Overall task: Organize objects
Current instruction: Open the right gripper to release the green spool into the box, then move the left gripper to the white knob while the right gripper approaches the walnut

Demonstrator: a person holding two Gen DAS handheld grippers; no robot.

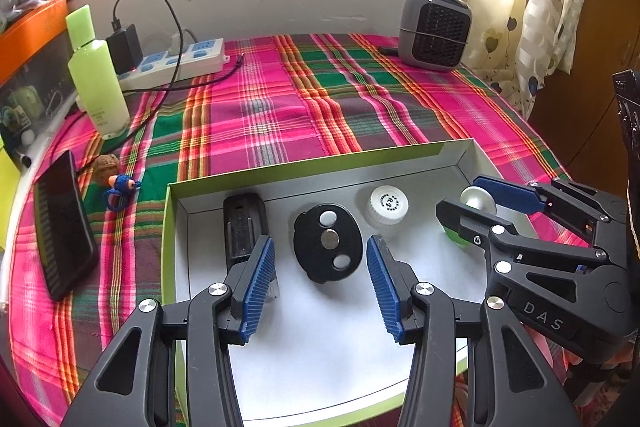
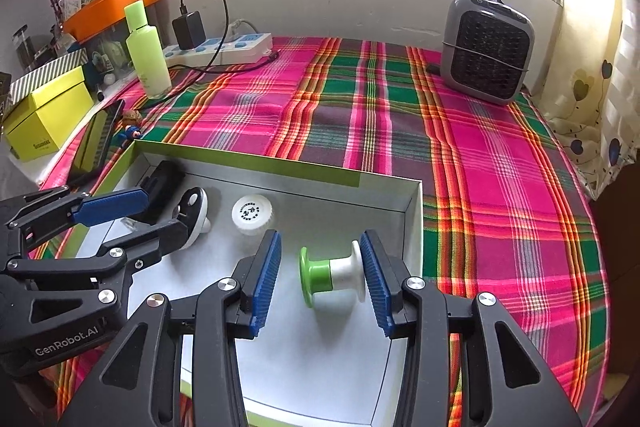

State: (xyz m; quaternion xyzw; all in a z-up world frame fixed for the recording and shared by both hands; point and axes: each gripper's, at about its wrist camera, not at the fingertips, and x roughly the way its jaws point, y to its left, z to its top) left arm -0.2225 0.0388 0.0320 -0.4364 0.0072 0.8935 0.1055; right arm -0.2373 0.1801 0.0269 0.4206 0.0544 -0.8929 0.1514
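I'm looking down into the shallow box point(image 2: 384, 183) with green outer walls and a white floor, sitting on the plaid-covered desk point(image 2: 500, 187). Four things are lying inside it: a black rectangular block point(image 1: 244, 227) at the far left corner, a black oval disc point(image 1: 328, 243) with three round silver spots beside it, a white ribbed cap point(image 2: 252, 213) with printing on top, and a spool point(image 2: 334, 277) toward the right wall.

The spool is half green, half white, with a flared green flange at one end and a white flange at the other. It is lying on its side, its long axis running left to right across the box, green end pointing left, white end toward the right wall.

My right gripper point(image 2: 320, 279) is hovering half open around the spool; the white flange is sitting against the right pad, while the left pad is standing clear of the green end, so nothing is clamped.

My left gripper point(image 1: 320, 279) is hanging half open and empty over the black disc.

Outside the box, a green bottle point(image 2: 146, 51), a power strip point(image 2: 224, 49), a phone point(image 1: 64, 223) and a small grey heater point(image 2: 488, 51) are resting on the desk.
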